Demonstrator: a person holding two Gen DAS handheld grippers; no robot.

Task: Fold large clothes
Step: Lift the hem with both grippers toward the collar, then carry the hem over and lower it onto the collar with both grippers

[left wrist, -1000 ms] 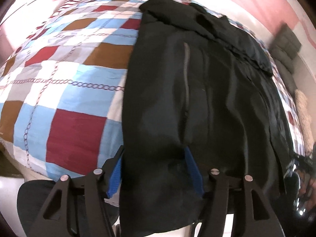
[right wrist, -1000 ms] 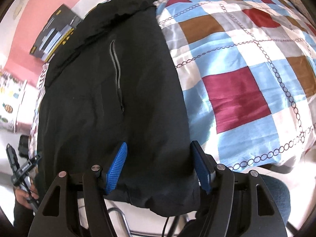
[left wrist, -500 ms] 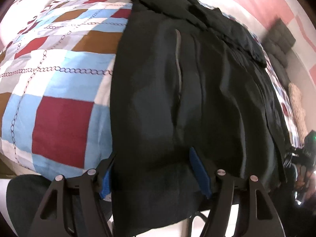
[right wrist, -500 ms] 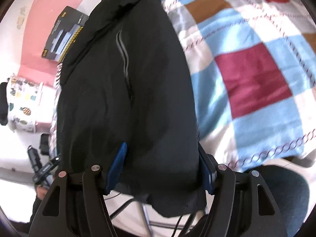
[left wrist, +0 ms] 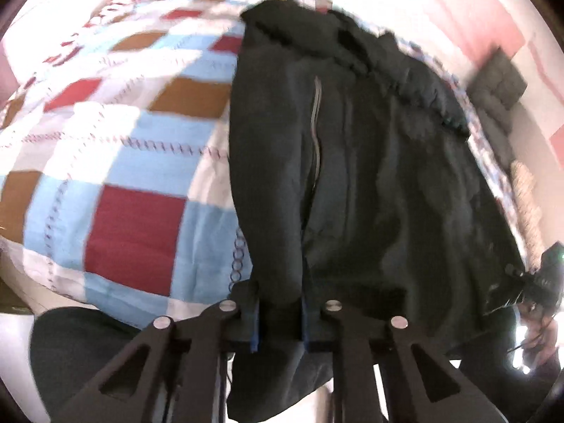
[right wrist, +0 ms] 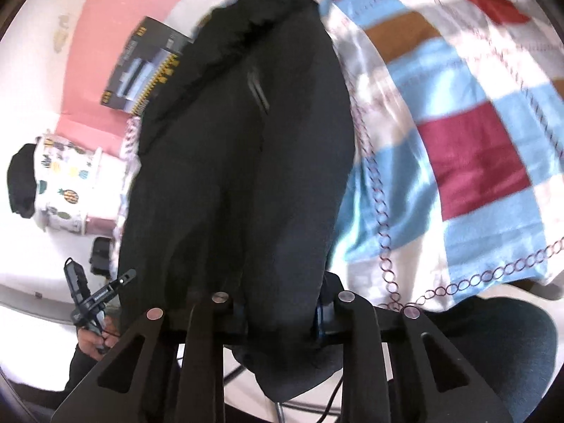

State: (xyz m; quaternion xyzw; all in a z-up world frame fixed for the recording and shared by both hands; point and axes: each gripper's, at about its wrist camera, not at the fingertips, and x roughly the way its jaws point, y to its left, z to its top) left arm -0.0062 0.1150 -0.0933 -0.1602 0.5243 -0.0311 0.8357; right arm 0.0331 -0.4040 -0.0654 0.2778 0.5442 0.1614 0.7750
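Seen first from the left wrist camera, a large black jacket [left wrist: 352, 162] lies spread lengthwise on a bed with a checked quilt [left wrist: 134, 162] of blue, white, dark red and brown squares. The jacket fills the middle and right of the frame, its collar end at the upper middle and its hem hanging over the bed's near edge at the bottom. The left gripper [left wrist: 280, 320] sits at the lower middle; its jaws have just been closing and now stand narrow, pinching a bunched fold of the hem between the blue pads. A grey zip line runs up the cloth from just above the jaws. At the far right edge the other gripper shows only as a small dark shape.

From the right wrist camera, the same jacket [right wrist: 246, 162] runs from the upper middle down to the bottom centre, with the quilt [right wrist: 469, 162] on the right and a pink wall and a dark box at the upper left. The right gripper [right wrist: 280, 313] is at the lower middle; its jaws have also just been closing and now clamp a thicker gather of the hem. At lower left a hand [right wrist: 93, 338] holds the left gripper, beside the jacket's other corner.

With both hem corners pinched, the fold will likely go best if both grippers rise together and carry the hem evenly towards the collar, keeping the cloth taut between them so no corner sags or slips.
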